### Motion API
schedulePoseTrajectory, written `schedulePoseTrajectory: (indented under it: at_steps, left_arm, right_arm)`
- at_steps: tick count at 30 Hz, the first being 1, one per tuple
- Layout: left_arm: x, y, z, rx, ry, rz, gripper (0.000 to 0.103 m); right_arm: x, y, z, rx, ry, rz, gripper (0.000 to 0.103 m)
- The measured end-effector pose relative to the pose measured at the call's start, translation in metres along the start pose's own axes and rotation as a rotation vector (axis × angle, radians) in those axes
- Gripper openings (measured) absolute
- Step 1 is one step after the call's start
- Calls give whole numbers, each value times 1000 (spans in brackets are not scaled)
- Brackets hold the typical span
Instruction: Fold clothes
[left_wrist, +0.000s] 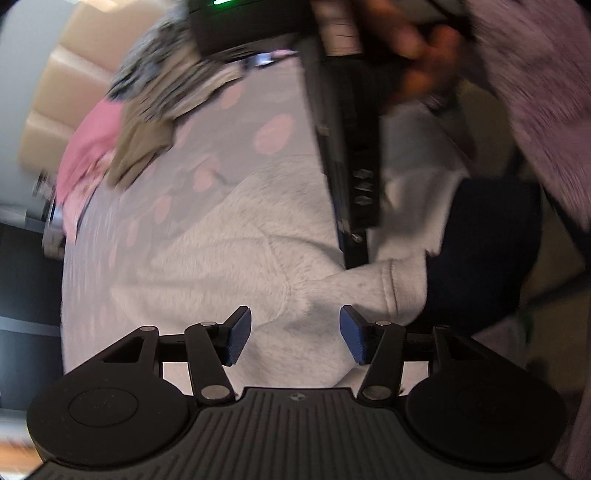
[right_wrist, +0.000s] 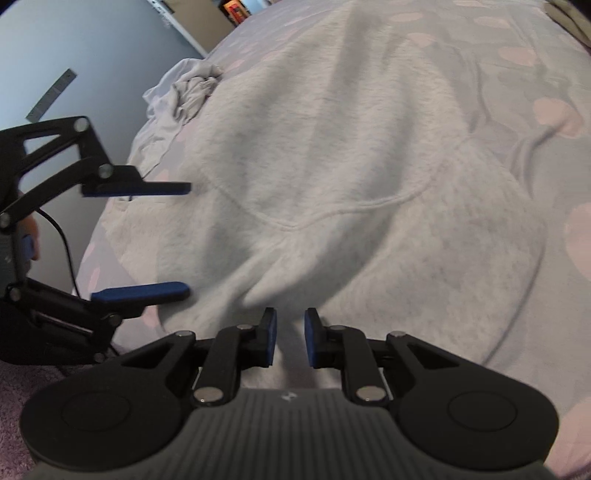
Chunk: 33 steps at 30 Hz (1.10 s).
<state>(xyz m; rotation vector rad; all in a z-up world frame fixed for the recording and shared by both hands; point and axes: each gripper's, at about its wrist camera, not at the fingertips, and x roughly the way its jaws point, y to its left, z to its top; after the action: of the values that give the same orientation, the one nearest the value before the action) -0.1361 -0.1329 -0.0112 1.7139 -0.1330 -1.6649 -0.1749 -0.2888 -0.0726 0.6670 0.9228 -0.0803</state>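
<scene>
A light grey sweatshirt (right_wrist: 332, 155) lies spread on the bed, its front pocket seam facing up. My right gripper (right_wrist: 290, 338) is at the near hem, its blue pads close together with a ridge of the grey fabric pinched between them. In the left wrist view the right gripper (left_wrist: 356, 258) comes down from above onto the ribbed hem (left_wrist: 391, 284). My left gripper (left_wrist: 295, 334) stands open just above the sweatshirt (left_wrist: 240, 251), with nothing pressed between its pads. Seen from the right wrist, the left gripper (right_wrist: 184, 240) reaches in from the left over the garment's edge, with its fingers (right_wrist: 147, 291) wide apart.
The bed cover (right_wrist: 554, 110) is grey with pink spots. A pile of pink, tan and striped clothes (left_wrist: 140, 122) sits at its far side. A crumpled pale garment (right_wrist: 195, 92) lies near the bed's edge. A dark blue item (left_wrist: 480, 251) lies beside the hem. A person's lilac sleeve (left_wrist: 535, 92) is overhead.
</scene>
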Motion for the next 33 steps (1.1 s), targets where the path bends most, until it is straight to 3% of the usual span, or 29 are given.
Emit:
schedulePoseTrajectory:
  at_steps: [4,10,14,23,27,30,33]
  left_arm:
    - [10,-9,5,170,11,-37,52]
    - [28,-13,10,352,-1,-76,52]
    - [40,-21,11,477,-5,-94,52]
    - [60,-35,4,677,-39,-145,50]
    - [68,-41,2,776,-48,-162,50]
    - [71,-43,-2,841,-58,-176,50]
    - [78,-44,-4,888,-66,-204,51]
  right_arm:
    - [-1,-3,1,15,-1,11,20]
    - [-1,-10,-3,28,15,108,19]
    - [1,-7,-2,27,7,166,11]
    - [-5,-9,6,38,-18,272,12]
    - [-8,-9,7,38,16,205,13]
    - [-12,-30,1,104,53,129,24]
    - [-11,-48,0,181,63,78,24]
